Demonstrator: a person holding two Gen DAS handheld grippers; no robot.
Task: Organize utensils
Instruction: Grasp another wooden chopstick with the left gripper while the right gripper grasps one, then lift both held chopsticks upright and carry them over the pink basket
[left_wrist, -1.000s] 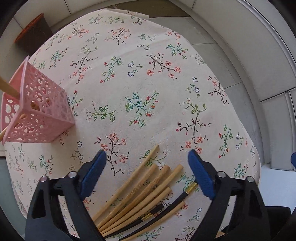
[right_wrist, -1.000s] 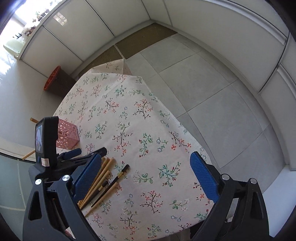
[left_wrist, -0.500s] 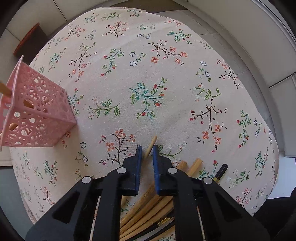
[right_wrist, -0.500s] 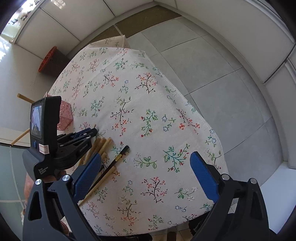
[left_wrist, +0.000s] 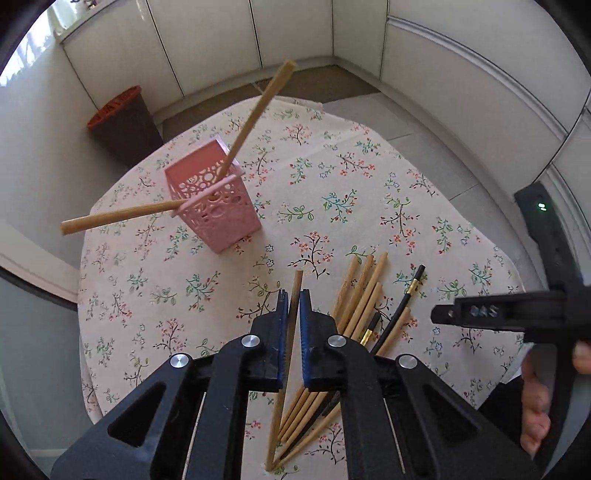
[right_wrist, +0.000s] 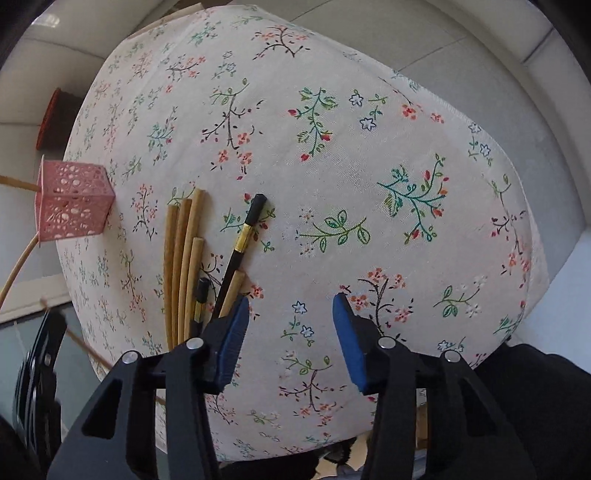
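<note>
Clamping one wooden chopstick (left_wrist: 294, 295), left gripper (left_wrist: 291, 301) lifted off the floral tablecloth (left_wrist: 332, 177), pink holder (left_wrist: 212, 201) far left, right gripper (right_wrist: 288, 332) just been closing, jaws apart on nothing, beside the chopstick pile (right_wrist: 184, 258).

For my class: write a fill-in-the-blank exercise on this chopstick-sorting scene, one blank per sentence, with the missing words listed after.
1. The left tongs are shut on a single ____ chopstick.
2. The holder on the floral tablecloth is coloured ____.
3. That holder already contains ____ chopsticks.
4. Nothing sits between the blue pads of the ____ tongs.

Missing words: wooden; pink; two; right
</note>
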